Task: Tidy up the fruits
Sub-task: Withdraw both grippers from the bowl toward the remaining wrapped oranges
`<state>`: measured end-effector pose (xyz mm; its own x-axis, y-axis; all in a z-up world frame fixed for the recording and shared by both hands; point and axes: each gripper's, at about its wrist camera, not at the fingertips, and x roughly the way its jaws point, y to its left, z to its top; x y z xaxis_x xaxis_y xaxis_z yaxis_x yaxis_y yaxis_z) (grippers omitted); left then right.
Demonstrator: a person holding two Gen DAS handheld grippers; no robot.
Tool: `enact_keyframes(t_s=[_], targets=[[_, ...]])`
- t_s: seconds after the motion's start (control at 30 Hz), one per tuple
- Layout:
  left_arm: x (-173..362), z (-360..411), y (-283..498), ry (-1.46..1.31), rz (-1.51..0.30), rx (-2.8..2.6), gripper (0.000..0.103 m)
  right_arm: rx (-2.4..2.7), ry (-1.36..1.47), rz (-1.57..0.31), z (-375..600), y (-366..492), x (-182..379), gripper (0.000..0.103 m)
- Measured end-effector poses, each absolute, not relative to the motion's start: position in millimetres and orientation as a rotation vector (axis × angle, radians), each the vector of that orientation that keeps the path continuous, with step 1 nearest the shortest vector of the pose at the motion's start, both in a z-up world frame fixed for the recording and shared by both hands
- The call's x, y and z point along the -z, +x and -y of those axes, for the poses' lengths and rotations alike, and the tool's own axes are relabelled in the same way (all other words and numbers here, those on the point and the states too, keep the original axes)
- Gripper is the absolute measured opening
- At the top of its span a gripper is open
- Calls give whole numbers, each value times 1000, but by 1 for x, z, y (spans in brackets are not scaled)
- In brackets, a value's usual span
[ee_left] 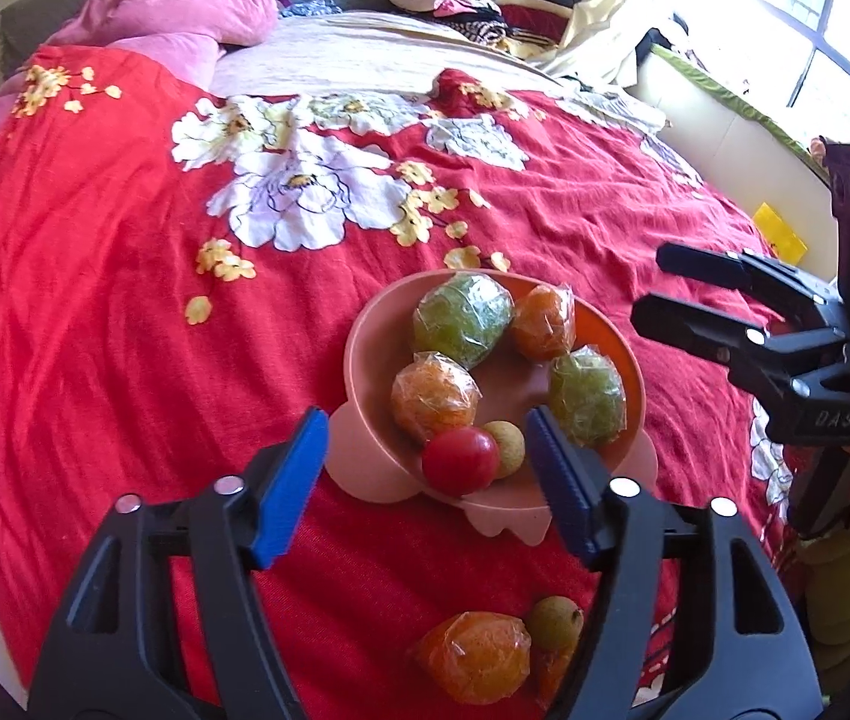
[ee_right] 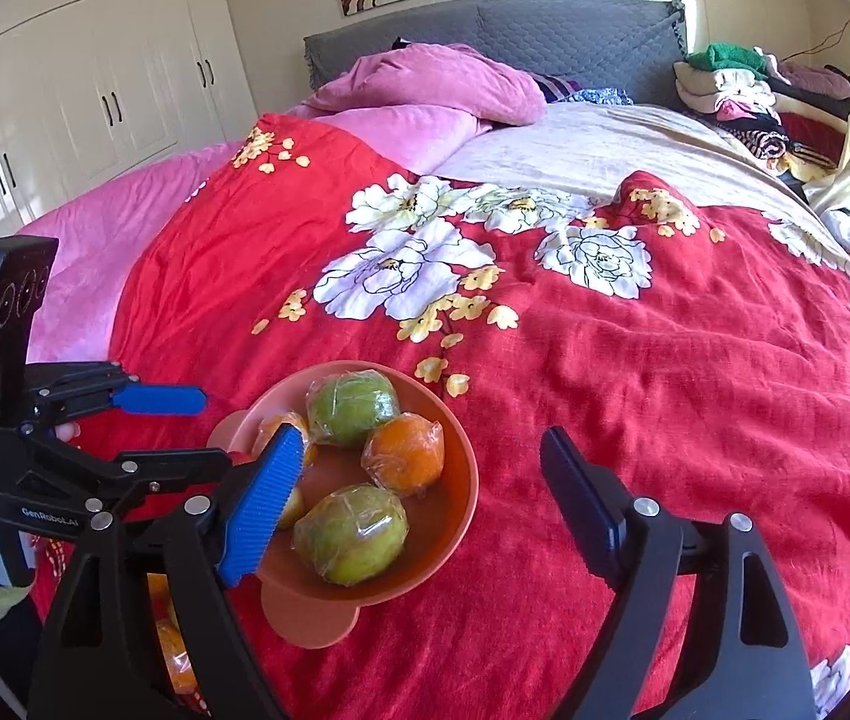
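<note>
An orange-pink bowl [ee_left: 365,354] sits on the red floral bedspread; it also shows in the right wrist view [ee_right: 461,468]. It holds two wrapped green fruits [ee_left: 462,318], two wrapped oranges [ee_left: 434,399], a red tomato [ee_left: 460,459] and a small tan fruit [ee_left: 508,447]. A wrapped orange [ee_left: 476,657] and a small brown fruit [ee_left: 554,621] lie on the spread near me. My left gripper [ee_left: 425,480] is open and empty, just above the bowl's near rim. My right gripper [ee_right: 419,498] is open and empty, to the right of the bowl.
Pink pillows [ee_right: 425,84] and a grey headboard [ee_right: 545,36] are at the far end. A pile of folded clothes [ee_right: 743,84] sits at the far right. White wardrobes [ee_right: 95,78] stand to the left; a window [ee_left: 785,30] is to the right.
</note>
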<state>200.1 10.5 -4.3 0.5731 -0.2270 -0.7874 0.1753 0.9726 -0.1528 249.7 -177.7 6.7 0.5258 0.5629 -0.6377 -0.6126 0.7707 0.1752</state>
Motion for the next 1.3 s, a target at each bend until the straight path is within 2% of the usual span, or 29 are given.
enact_keyframes(t_s=[0.07, 0.13, 0.27, 0.4, 1.3], targets=[[2, -12, 198, -63, -922, 226, 70, -700, -72, -734, 179, 247, -7, 84], [-1, -13, 196, -65, -915, 224, 72, -693, -72, -728, 179, 244, -8, 87], [-7, -16, 190, -74, -897, 200, 85, -684, -68, -718, 181, 238, -12, 89], [-13, -21, 184, -80, -881, 175, 92, -666, -65, -699, 184, 231, -16, 92], [-43, -16, 142, -54, -830, 160, 93, -662, -100, -650, 185, 165, -40, 98]])
